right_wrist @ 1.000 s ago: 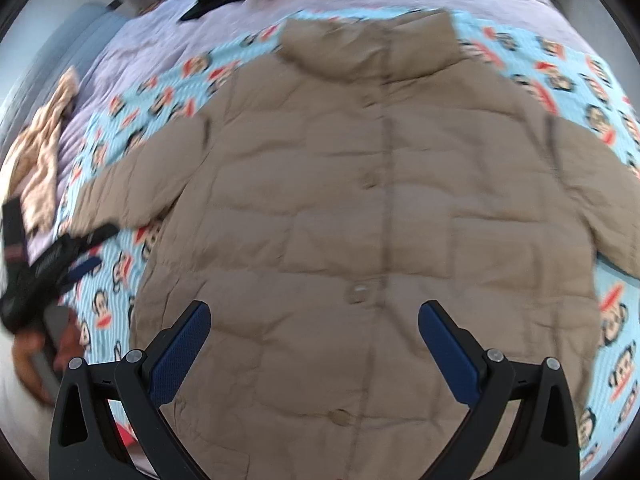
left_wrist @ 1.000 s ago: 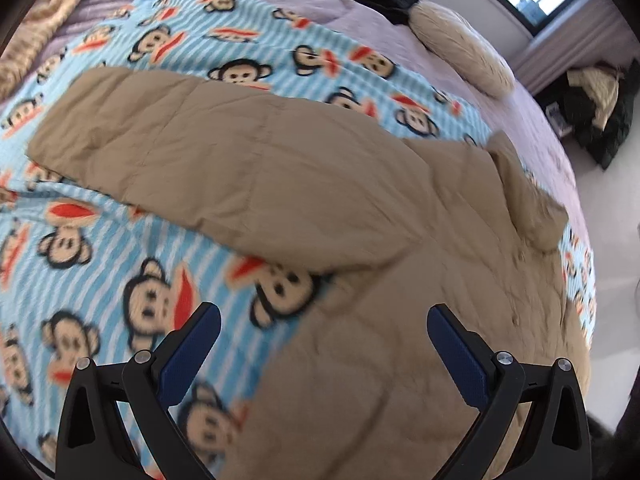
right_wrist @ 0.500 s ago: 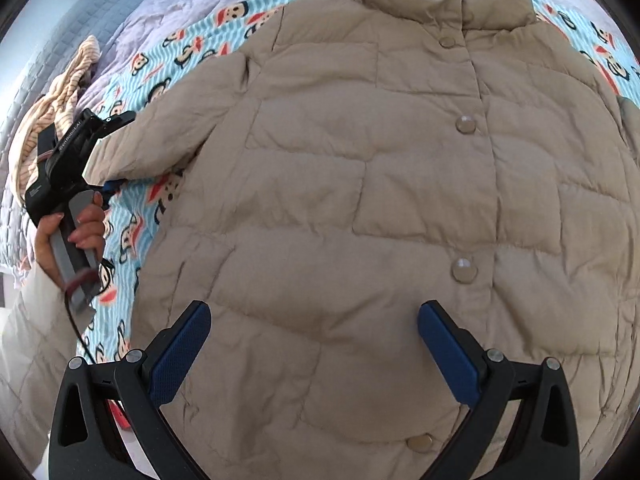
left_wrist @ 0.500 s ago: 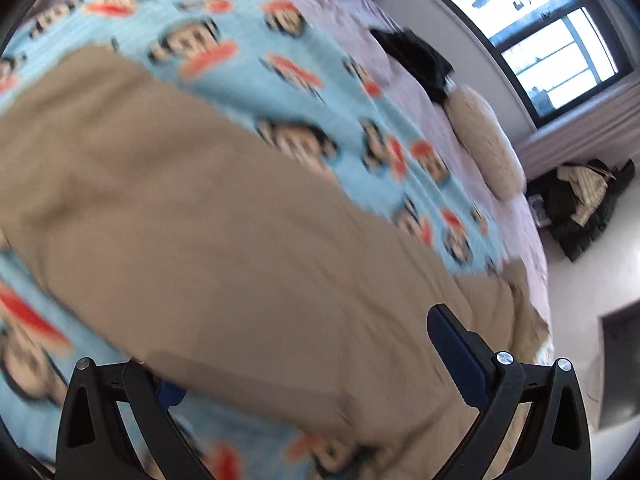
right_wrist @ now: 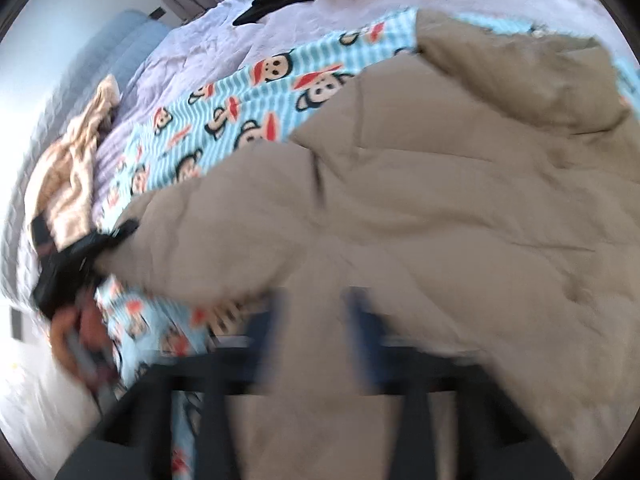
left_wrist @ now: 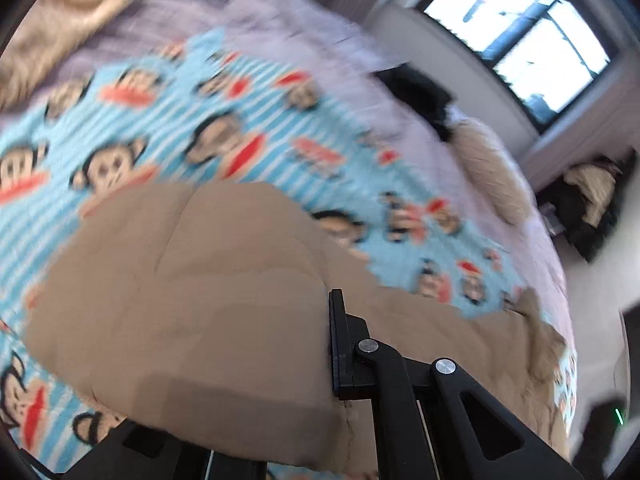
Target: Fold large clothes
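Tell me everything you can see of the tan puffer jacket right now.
The tan puffer jacket is quilted, matte and padded, lying front up on the monkey-print blanket, collar toward the pillow. One sleeve stretches sideways; the left gripper is shut on its cuff end. The right gripper, blurred, is closing on a fold of the body.

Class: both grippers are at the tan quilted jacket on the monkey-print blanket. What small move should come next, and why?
Probably lift the left sleeve and carry it across the tan quilted jacket. The left gripper is shut on the sleeve's end, which lies spread over the monkey-print blanket; the right gripper is closing on the lower front, steadying it.
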A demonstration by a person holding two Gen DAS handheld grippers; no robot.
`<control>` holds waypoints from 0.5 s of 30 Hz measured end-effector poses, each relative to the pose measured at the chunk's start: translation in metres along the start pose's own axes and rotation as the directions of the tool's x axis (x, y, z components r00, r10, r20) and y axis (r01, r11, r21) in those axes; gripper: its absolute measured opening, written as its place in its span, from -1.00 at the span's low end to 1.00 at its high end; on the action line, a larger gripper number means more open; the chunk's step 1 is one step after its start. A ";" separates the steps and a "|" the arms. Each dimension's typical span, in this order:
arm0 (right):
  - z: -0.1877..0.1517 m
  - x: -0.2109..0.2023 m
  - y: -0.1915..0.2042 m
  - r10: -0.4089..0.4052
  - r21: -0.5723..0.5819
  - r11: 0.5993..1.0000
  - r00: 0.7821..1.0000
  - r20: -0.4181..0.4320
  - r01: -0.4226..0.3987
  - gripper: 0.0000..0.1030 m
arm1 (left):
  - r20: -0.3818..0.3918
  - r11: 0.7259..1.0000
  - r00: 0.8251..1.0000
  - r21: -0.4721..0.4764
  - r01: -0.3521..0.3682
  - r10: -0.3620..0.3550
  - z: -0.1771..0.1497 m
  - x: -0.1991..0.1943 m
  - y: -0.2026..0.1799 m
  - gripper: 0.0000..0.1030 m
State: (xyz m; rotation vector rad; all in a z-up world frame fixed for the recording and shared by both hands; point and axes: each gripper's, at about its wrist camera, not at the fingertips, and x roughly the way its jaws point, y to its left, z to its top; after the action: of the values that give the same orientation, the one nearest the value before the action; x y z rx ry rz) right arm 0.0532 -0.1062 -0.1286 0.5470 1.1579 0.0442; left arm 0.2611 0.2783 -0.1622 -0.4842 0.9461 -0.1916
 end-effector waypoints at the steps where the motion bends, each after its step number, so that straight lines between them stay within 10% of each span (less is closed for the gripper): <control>1: 0.003 0.007 0.001 0.015 0.022 1.000 1.000 -0.003 -0.015 -0.74 | 0.014 0.999 1.000 0.033 0.024 -0.024 0.000 -0.010 -0.011 -0.84; 9: 0.003 0.090 0.021 0.118 0.061 0.992 0.987 -0.106 -0.112 -0.77 | -0.033 0.935 0.967 0.248 0.253 -0.252 -0.015 -0.047 -0.112 -0.84; 15: 0.006 0.079 0.006 0.205 0.108 0.976 0.968 -0.145 -0.191 -0.78 | -0.128 0.867 0.929 0.333 0.371 -0.348 -0.052 -0.026 -0.210 -0.84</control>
State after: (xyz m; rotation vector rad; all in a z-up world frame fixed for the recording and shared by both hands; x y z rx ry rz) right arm 0.0925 -0.0790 -0.1926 0.7517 1.2580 0.2095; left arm 0.2147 0.0868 -0.0684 -0.3183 0.8532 -0.7097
